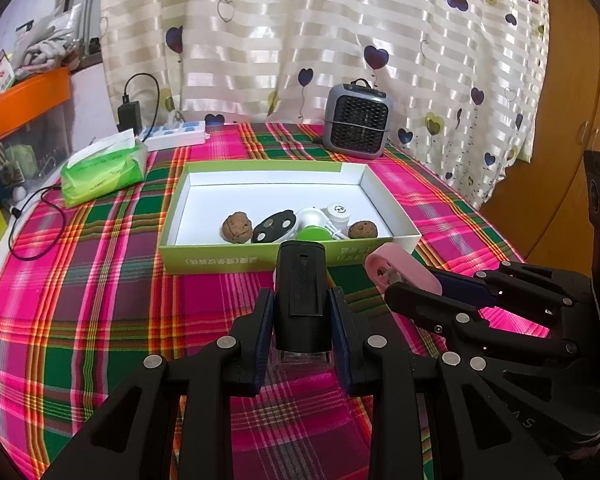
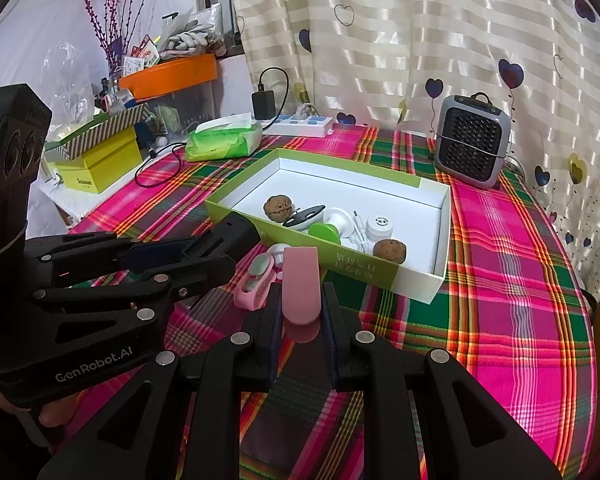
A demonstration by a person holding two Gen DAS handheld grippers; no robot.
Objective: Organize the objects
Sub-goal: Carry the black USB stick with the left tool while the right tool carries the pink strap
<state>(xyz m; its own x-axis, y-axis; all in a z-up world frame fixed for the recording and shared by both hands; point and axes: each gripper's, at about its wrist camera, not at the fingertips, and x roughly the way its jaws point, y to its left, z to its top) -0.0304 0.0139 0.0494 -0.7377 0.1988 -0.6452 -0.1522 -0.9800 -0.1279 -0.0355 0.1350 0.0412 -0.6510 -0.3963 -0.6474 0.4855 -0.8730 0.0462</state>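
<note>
My left gripper (image 1: 300, 304) is shut on a black cylindrical device (image 1: 300, 280) and holds it just in front of the green-and-white box (image 1: 276, 174). My right gripper (image 2: 300, 304) is shut on a pink flat case (image 2: 301, 284); it shows at the right of the left wrist view (image 1: 400, 268). The box (image 2: 420, 184) holds two walnuts (image 1: 237, 227) (image 2: 390, 251), a black oval piece (image 1: 274, 226), a green-and-white item (image 1: 314, 232) and a white cap (image 1: 337, 213). A pink holder with small pale pieces (image 2: 256, 280) lies on the cloth by the box.
The table has a pink and green plaid cloth (image 2: 500, 280). A grey mini heater (image 1: 356, 122) stands behind the box. A green tissue pack (image 1: 104, 170), a power strip (image 1: 176, 136) and a charger cable (image 1: 36, 232) lie at the left. A curtain hangs behind.
</note>
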